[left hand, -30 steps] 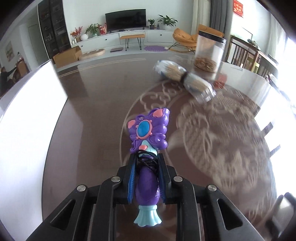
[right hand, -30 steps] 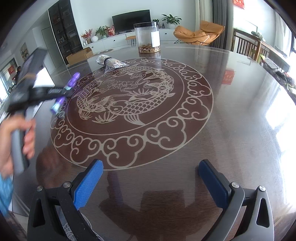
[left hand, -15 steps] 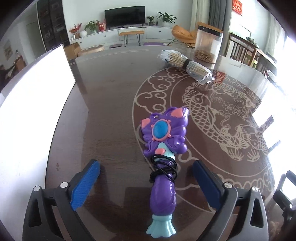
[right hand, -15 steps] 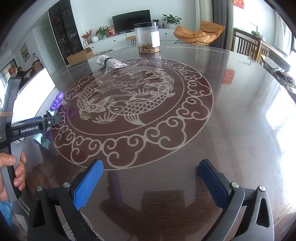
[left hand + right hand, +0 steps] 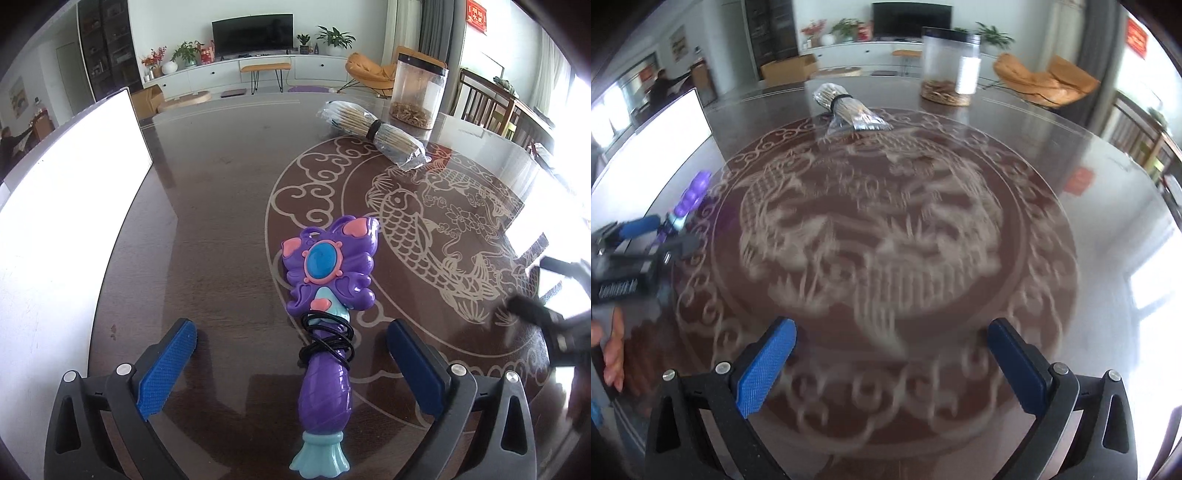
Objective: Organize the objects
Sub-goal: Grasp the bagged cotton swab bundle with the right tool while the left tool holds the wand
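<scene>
The purple toy wand (image 5: 325, 325) lies flat on the dark surface (image 5: 221, 206), right between the fingers of the left gripper (image 5: 291, 365), which stand wide apart and touch it on neither side. Lying loose like that, with a blue pad well clear on each flank, it looks set down where it is meant to stay, near the edge of the surface beside the white board (image 5: 70, 206), away from the other things.

Its long axis runs nearly straight along the fingers. The teal flared foot is nearest the gripper body, the butterfly-shaped head with the blue oval gem points away from the fingers, leaning a little to the right. A black cord is wound round the neck just beyond the fingertips.

Well beyond the fingers, ahead and to the right, lie a wrapped bundle of sticks (image 5: 373, 129) and a clear jar (image 5: 419, 92).

The right gripper (image 5: 890, 365) also has its fingers spread with nothing between them; its view is blurred. It appears aimed toward the bundle, perhaps the next thing to tidy.
</scene>
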Tool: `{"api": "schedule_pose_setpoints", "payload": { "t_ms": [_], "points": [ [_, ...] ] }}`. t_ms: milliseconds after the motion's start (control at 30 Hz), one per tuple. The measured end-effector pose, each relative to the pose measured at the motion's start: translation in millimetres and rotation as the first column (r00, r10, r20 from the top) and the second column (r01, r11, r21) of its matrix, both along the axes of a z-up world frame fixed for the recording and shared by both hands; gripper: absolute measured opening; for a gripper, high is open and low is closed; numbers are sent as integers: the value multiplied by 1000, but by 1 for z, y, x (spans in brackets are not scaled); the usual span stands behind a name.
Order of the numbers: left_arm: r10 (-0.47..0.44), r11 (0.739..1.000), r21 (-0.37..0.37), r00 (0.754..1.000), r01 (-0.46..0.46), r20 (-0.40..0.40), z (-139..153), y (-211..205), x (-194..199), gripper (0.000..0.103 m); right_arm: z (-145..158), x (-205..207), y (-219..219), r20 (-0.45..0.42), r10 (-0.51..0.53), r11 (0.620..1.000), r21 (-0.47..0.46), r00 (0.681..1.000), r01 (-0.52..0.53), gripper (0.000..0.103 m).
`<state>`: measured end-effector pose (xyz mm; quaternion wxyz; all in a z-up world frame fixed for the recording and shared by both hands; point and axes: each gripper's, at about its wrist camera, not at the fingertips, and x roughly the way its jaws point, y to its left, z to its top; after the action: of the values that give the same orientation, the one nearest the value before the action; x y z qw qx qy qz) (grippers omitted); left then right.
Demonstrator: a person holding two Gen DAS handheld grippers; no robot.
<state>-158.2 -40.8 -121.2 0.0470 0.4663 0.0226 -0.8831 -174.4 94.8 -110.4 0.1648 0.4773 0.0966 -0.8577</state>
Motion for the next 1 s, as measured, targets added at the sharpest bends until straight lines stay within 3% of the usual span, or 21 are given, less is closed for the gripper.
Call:
{"api": "schedule_pose_setpoints", "payload": {
  "t_ms": [233,433,600,667,733,767,833,867,900,1000],
  "points": [
    [0,1000,0,1000,0,0,0,0,0,103,-1,-72,-21,20,109,994,-2,994,-109,103],
    [0,1000,0,1000,0,0,0,0,-1,103,10,-111,-34,-6,135,985,-109,991,-134,103],
    [-1,1000,0,1000,1,2,0,1,-1,103,22,-141,-77,-99,148,987,-43,984,-153,103],
    [-1,1000,0,1000,1,2,0,0,-1,103,21,-157,-90,-76,137,989,-49,988,-141,103],
    [-2,1000,0,1000,2,2,-1,0,-1,103,7,-172,-102,28,135,991,-28,990,-134,102],
    [-1,1000,0,1000,1,2,-1,0,-1,103,0,-176,-106,64,133,991,8,989,-134,95],
    [-2,1000,0,1000,2,2,-1,0,-1,103,0,-175,-112,37,152,988,17,988,-152,69],
    [-2,1000,0,1000,2,1,-1,0,-1,103,0,-173,-111,46,147,989,15,988,-148,45],
    [-2,1000,0,1000,2,1,-1,0,-1,103,-2,-170,-110,58,146,989,20,988,-147,38],
    [-3,1000,1,1000,3,1,0,0,-1,103,-12,-143,-90,35,129,991,14,991,-130,37]
  ]
}}
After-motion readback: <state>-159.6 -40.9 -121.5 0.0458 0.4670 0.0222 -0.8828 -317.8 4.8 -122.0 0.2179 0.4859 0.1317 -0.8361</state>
